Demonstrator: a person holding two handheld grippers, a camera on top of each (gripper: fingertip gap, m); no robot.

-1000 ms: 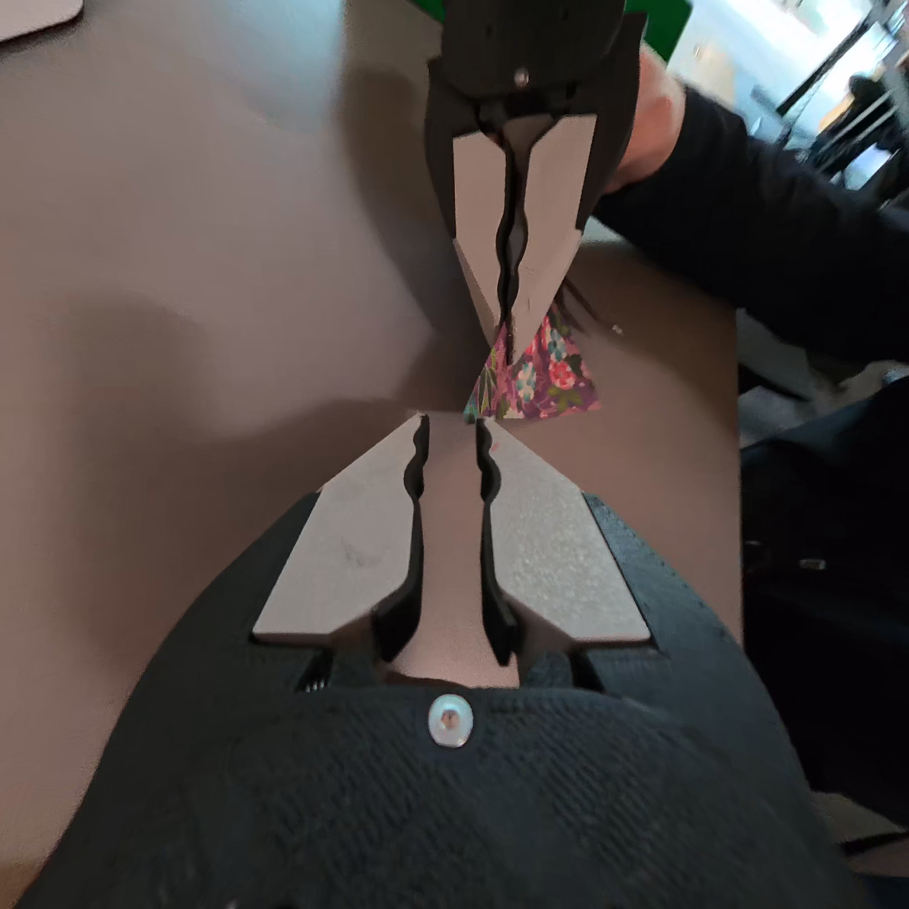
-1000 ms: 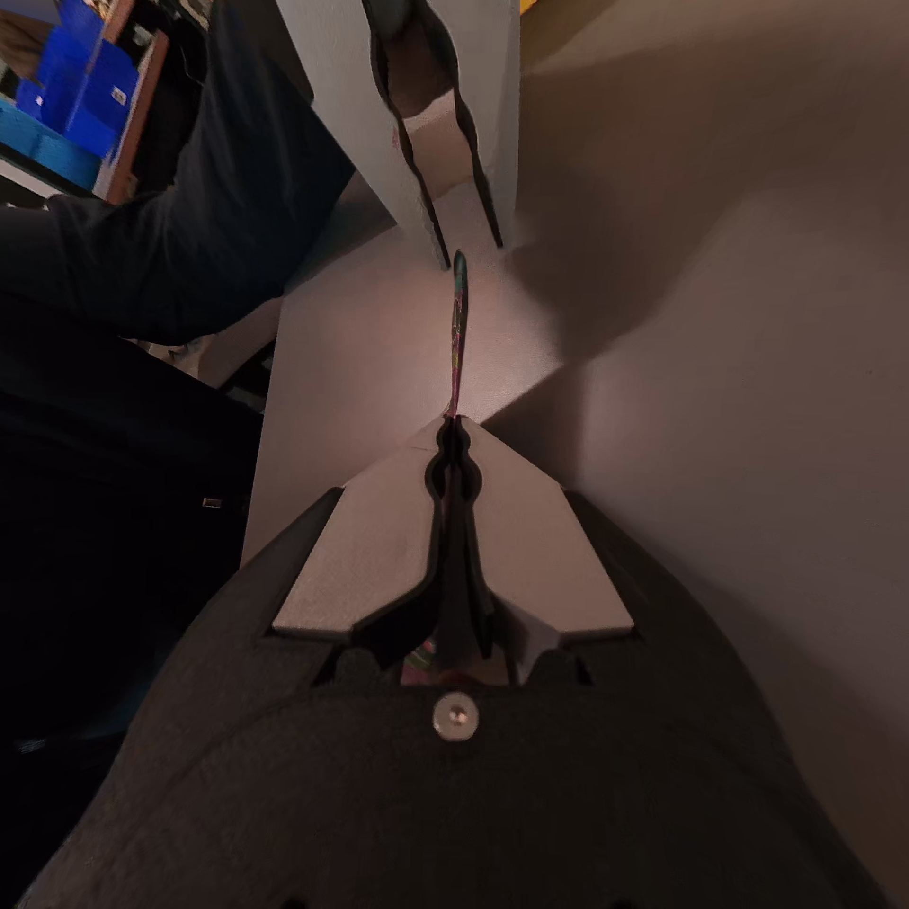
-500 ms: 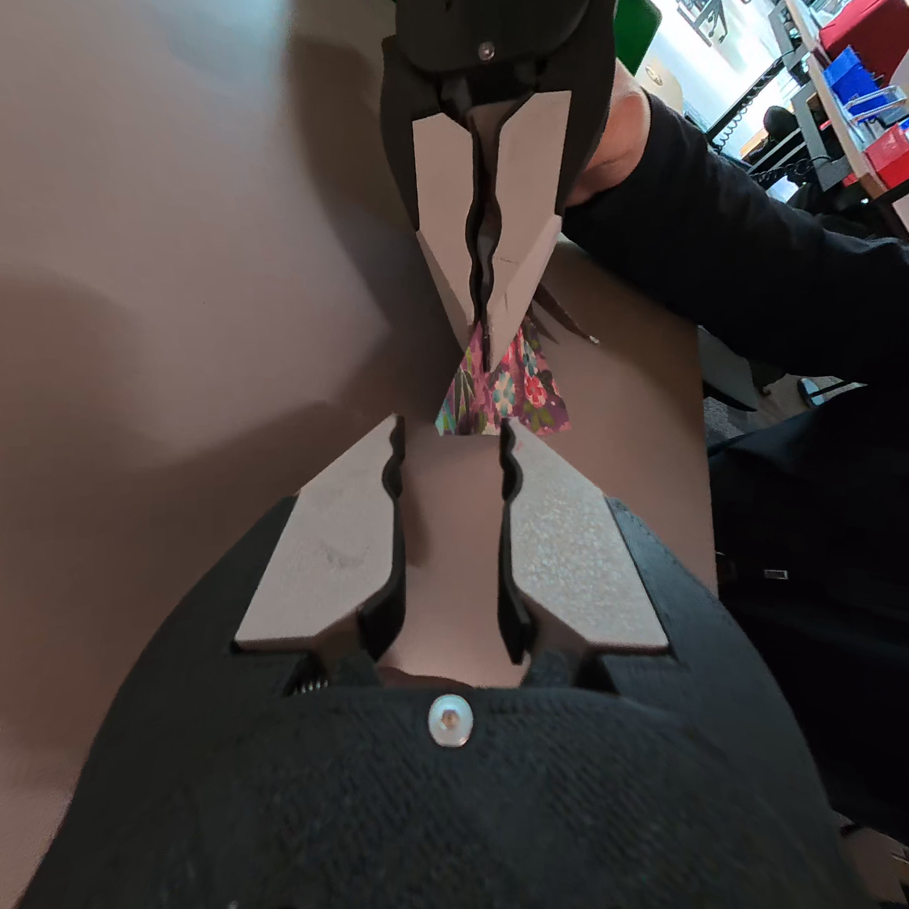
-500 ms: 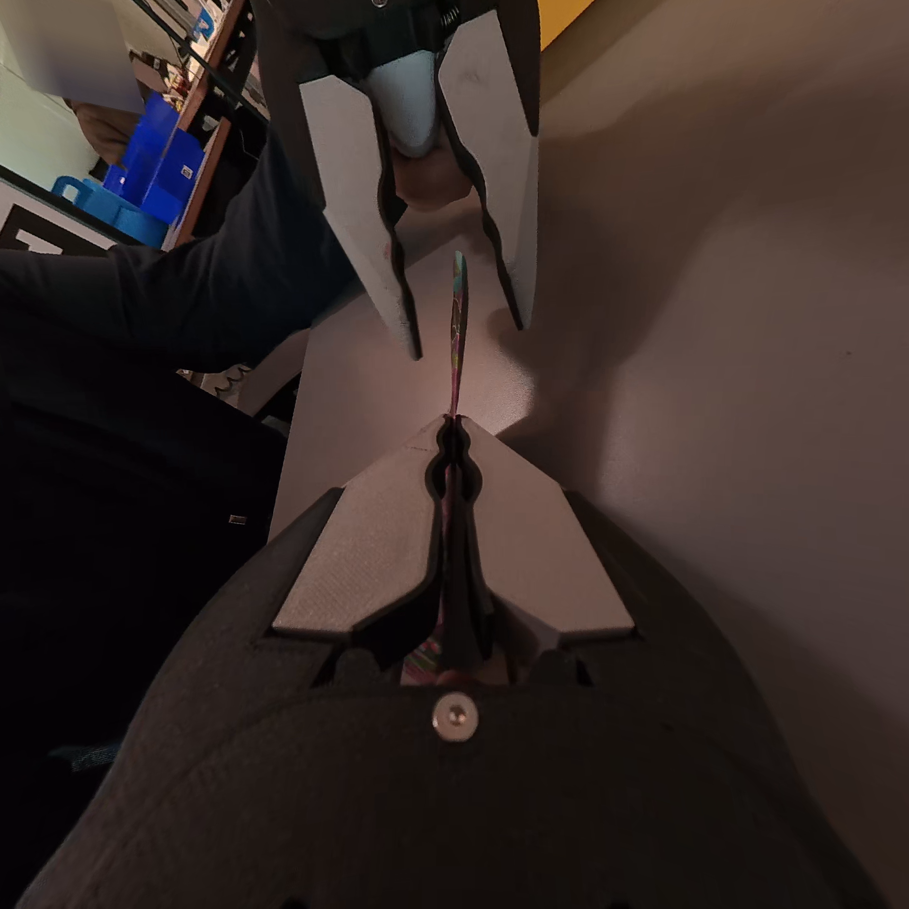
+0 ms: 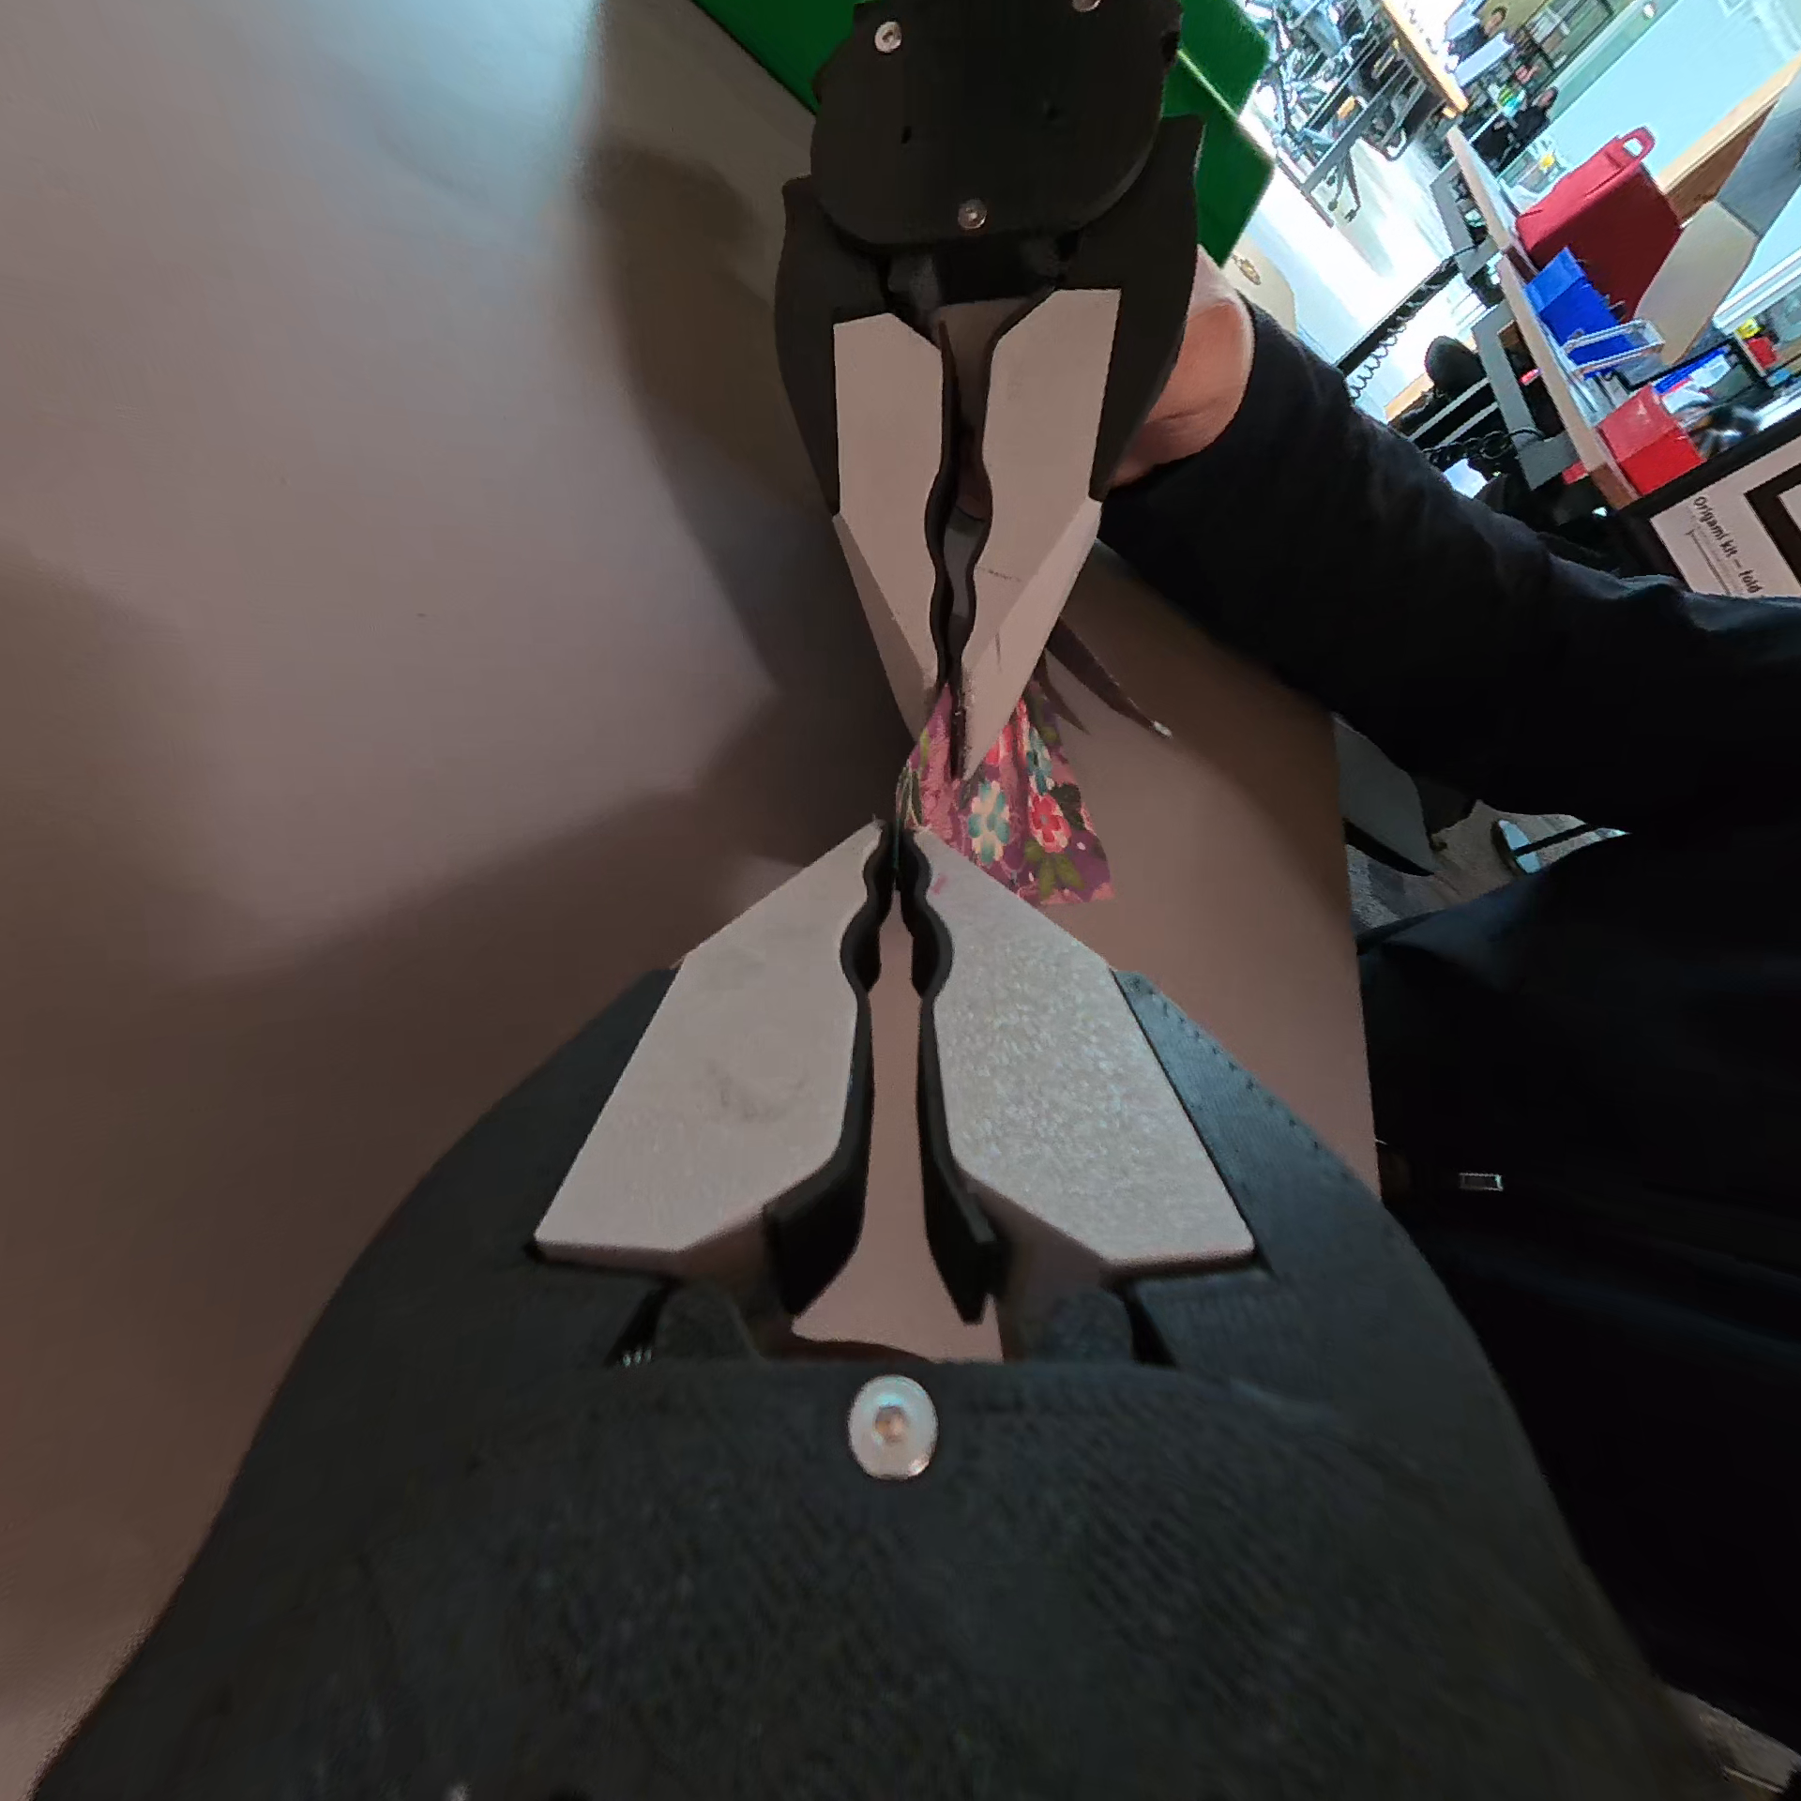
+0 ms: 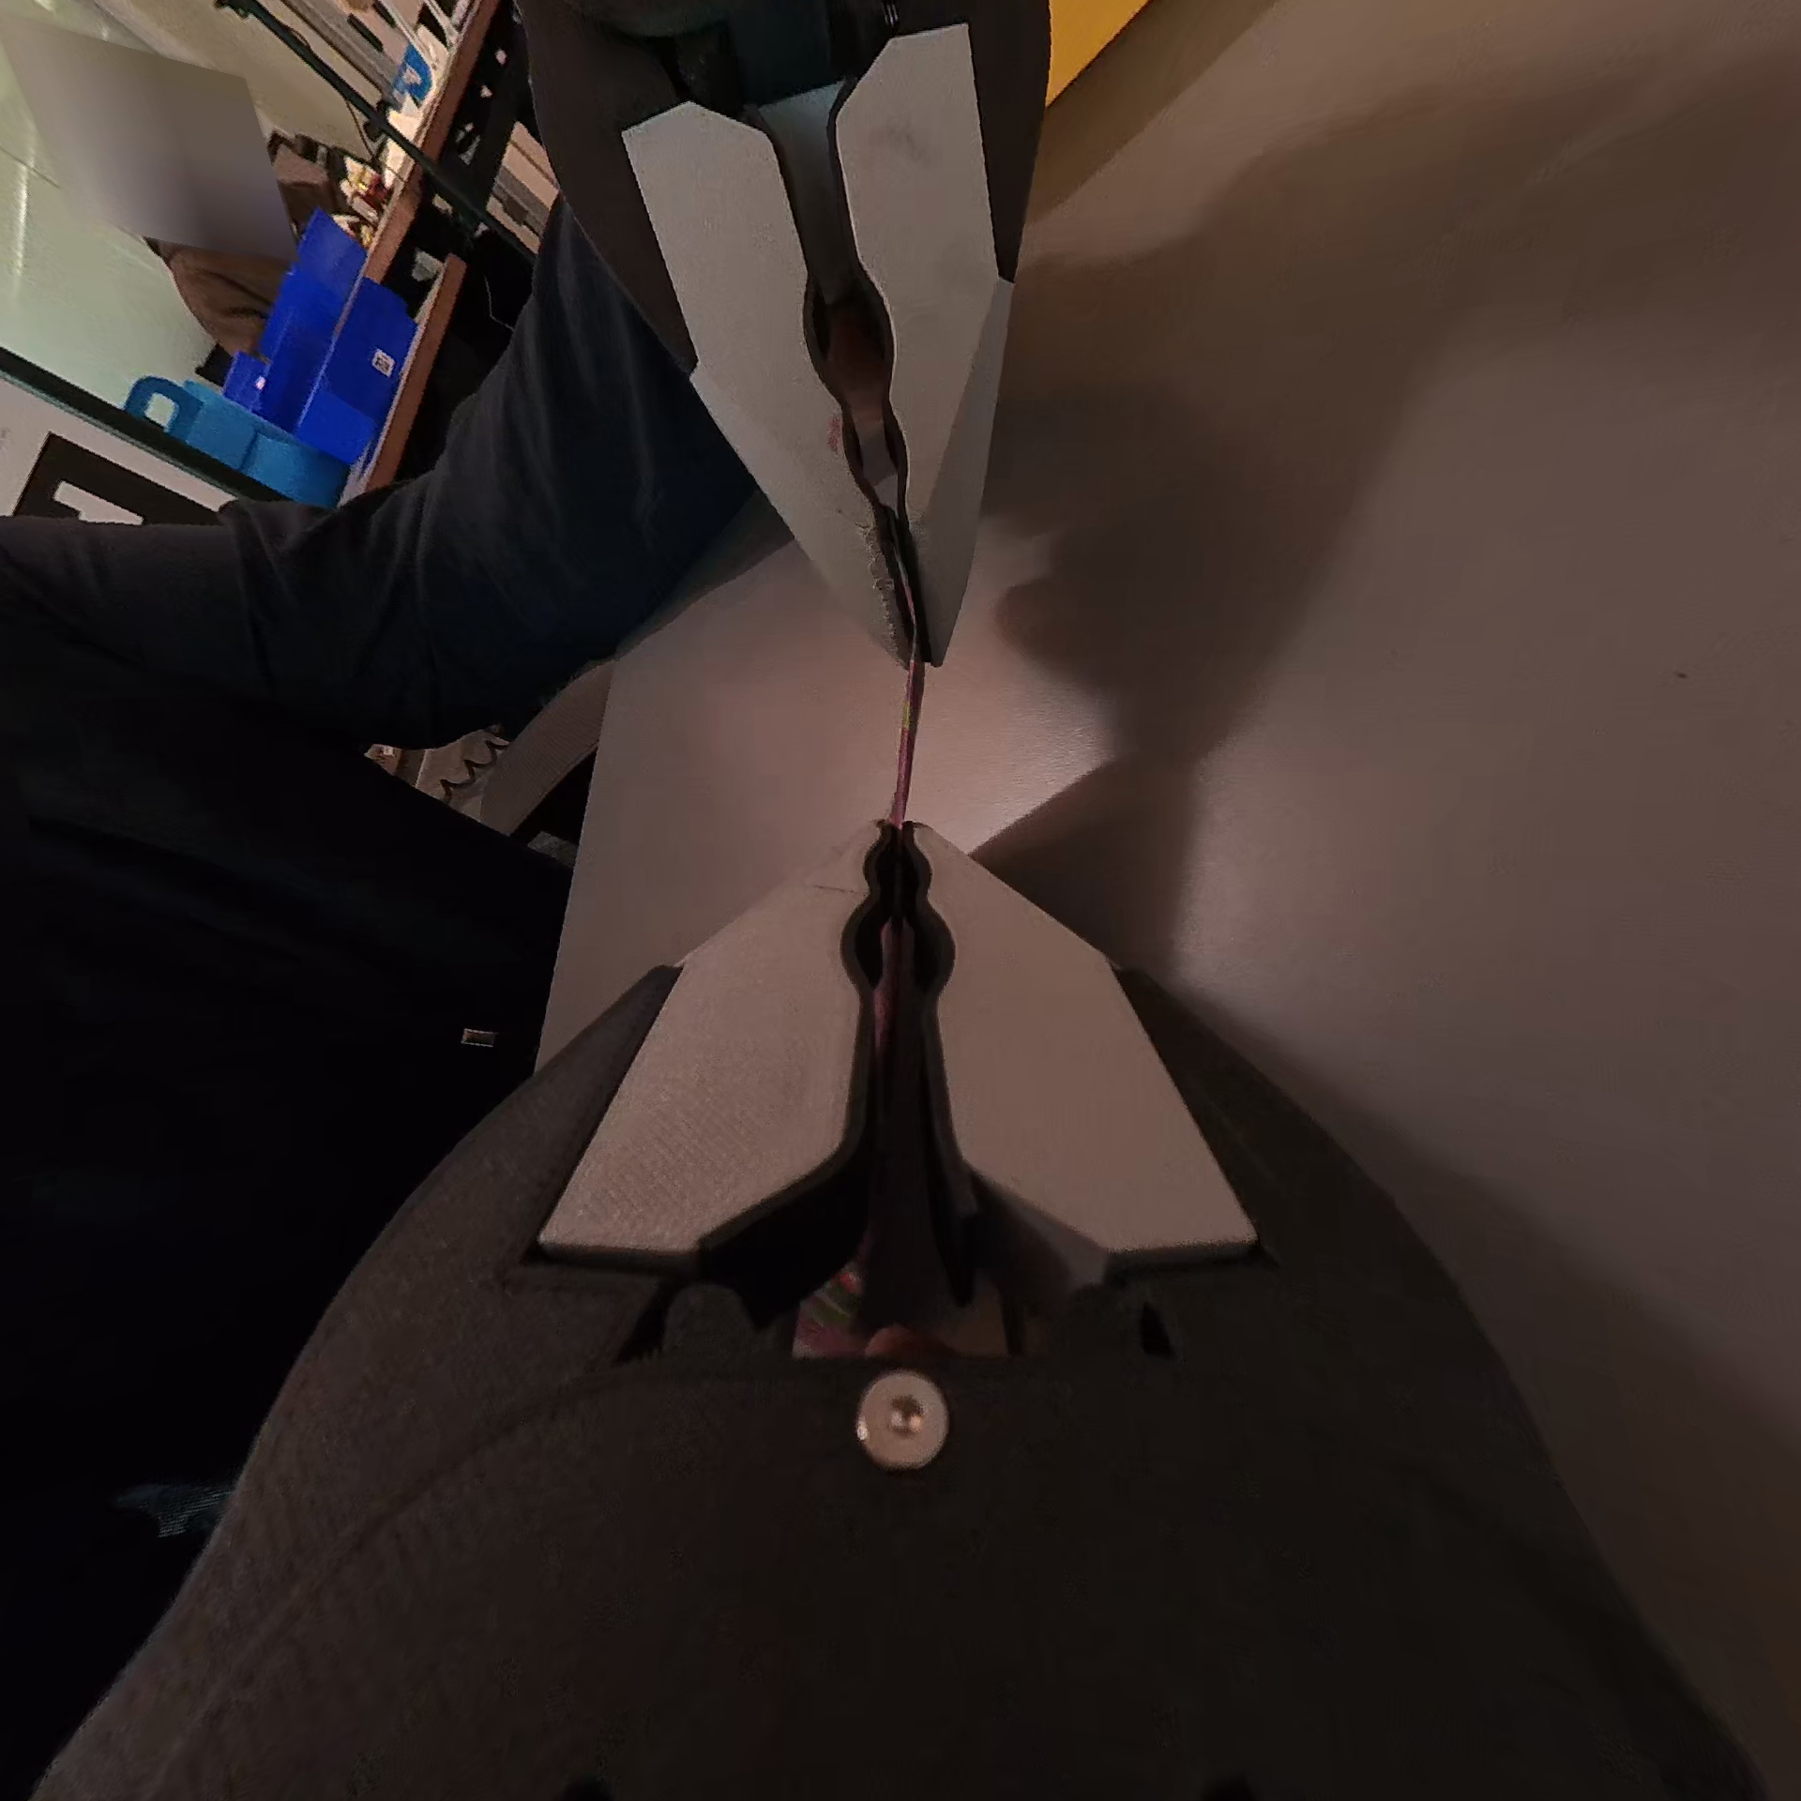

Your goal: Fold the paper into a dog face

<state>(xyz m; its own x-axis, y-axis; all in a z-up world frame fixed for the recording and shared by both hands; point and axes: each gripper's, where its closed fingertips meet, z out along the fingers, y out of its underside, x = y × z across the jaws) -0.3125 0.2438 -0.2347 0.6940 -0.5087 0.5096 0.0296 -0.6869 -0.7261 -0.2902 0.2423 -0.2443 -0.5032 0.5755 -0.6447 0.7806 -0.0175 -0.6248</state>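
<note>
The folded paper [image 5: 1014, 828], purple with a flower print, is held in the air above the brown table [image 5: 390, 487]. My left gripper [image 5: 897, 840] is shut on its near corner. My right gripper [image 5: 960, 741] comes in from the far side and is shut on the paper's upper part. In the right wrist view the paper [image 6: 906, 741] shows edge-on as a thin strip stretched between my right gripper [image 6: 901, 828] and the left gripper [image 6: 911, 643]. Both pairs of jaws are pressed together on the paper.
The table's edge [image 5: 1335, 877] runs along the right, with a person's dark sleeve [image 5: 1462, 624] beyond it. A green board [image 5: 760, 39] lies at the far end. Blue bins [image 6: 312, 380] and red bins [image 5: 1598, 214] stand on shelves in the background.
My left gripper was open just short of the paper. It has moved forward and shut on the paper's near corner. The right gripper has kept its hold.
</note>
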